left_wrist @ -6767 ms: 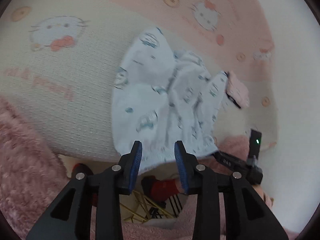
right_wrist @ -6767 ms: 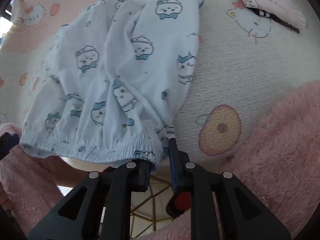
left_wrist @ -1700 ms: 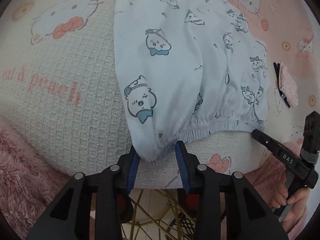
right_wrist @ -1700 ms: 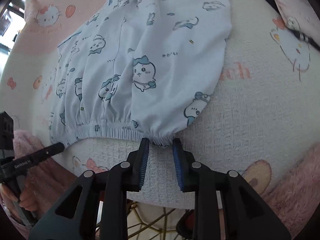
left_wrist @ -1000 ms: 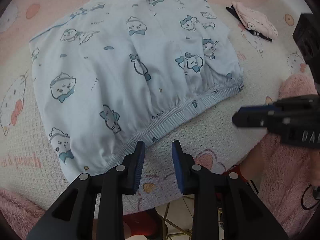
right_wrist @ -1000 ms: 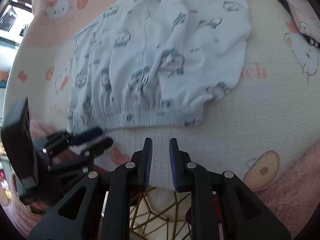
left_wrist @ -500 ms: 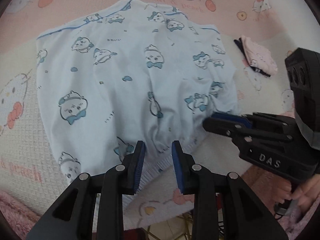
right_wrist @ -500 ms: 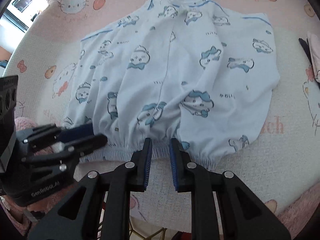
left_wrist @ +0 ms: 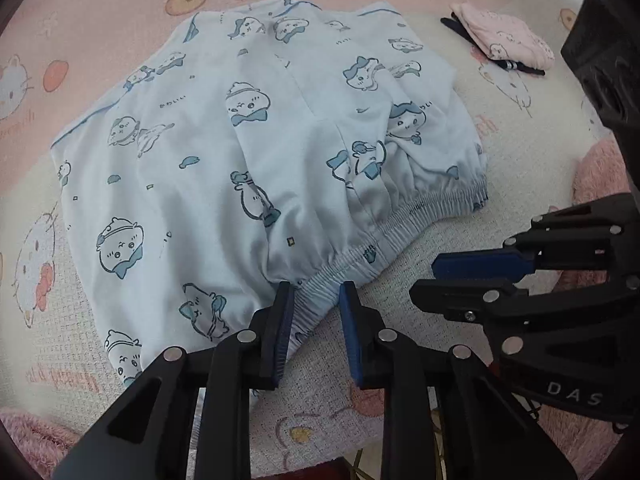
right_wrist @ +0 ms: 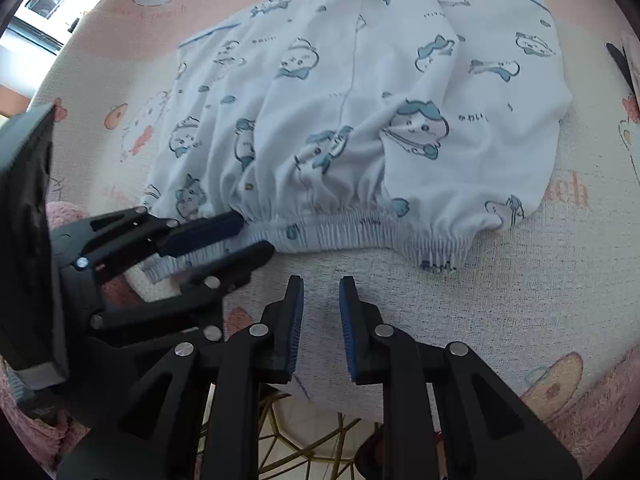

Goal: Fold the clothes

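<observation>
Pale blue shorts (left_wrist: pixel 248 152) lie spread on a cream and pink waffle-weave cloth (left_wrist: pixel 500 168) printed with cartoon cats and peaches; they fill the middle of both wrist views. The fabric carries small blue-and-white cartoon animals and scattered dots, with darker blue piping along the far hems at the top of the frame. A centre seam runs from top to bottom. The elastic waistband (left_wrist: pixel 420 212) faces the cameras, gathered into fine ribs, and the cloth above it puckers into soft folds; the rest lies mostly flat with a few shallow creases. Left gripper (left_wrist: pixel 314 300), lower centre of its own view, has its jaws closing with the waistband between the blue pads; from the right wrist view it shows at centre left, pads above and below the band, which bends slightly there. Whether the pads already press the cloth is hard to judge, though the band fills the gap. Right gripper (right_wrist: pixel 320 292) sits at lower centre of its view, jaws narrowly parted with nothing between them, tips just short of the waistband and over bare cloth. A folded pink garment (left_wrist: pixel 504 36) lies at upper right of the left view, well apart from the shorts. Fluffy pink fabric (right_wrist: pixel 600 408) edges the lower corners.
</observation>
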Motion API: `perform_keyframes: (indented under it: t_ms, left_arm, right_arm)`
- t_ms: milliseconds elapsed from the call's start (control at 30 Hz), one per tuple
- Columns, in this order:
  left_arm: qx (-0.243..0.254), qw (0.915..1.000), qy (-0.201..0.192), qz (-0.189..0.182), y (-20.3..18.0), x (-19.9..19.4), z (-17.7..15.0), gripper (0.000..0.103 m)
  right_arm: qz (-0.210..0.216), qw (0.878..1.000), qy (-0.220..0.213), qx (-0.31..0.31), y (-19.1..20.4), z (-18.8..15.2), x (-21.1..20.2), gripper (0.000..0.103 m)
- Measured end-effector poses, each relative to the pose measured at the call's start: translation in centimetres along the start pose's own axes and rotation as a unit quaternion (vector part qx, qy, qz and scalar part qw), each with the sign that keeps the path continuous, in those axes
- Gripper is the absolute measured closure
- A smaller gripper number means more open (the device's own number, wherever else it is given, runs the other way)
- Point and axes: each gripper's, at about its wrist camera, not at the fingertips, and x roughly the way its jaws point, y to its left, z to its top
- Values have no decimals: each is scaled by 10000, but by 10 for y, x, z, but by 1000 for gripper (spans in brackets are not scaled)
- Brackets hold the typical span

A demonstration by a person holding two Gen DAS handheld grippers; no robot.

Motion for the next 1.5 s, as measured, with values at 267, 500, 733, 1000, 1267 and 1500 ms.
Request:
perform_keyframes:
  t_ms: [267, 500, 733, 1000, 1267, 1500]
  left_arm:
    - [-509, 9975, -400, 276, 30, -18, 1, 97]
    - [-1105, 9920, -82, -608, 32, -4, 1, 96]
    - [-1020, 9932, 182, -526, 26, 5, -8, 95]
    - [-1018, 9941, -211, 303, 30, 2, 1, 92]
    - [-1584, 9818, 90, -1040, 38, 2, -7, 92]
    - [-893, 9917, 452, -812, -3, 14, -14, 92]
  right_arm:
    - [88, 9997, -170, -130, 25, 17, 3, 84]
    - [-2, 9988, -91, -486, 43, 31, 25, 80]
    - [219, 9928, -1149, -252, 32, 45, -2, 80]
    - [231, 9908, -1320, 210, 7, 47, -16, 80]
    - [815, 9946, -367, 525, 2, 23, -4, 80]
    - [190, 9990, -317, -261, 32, 27, 22, 80]
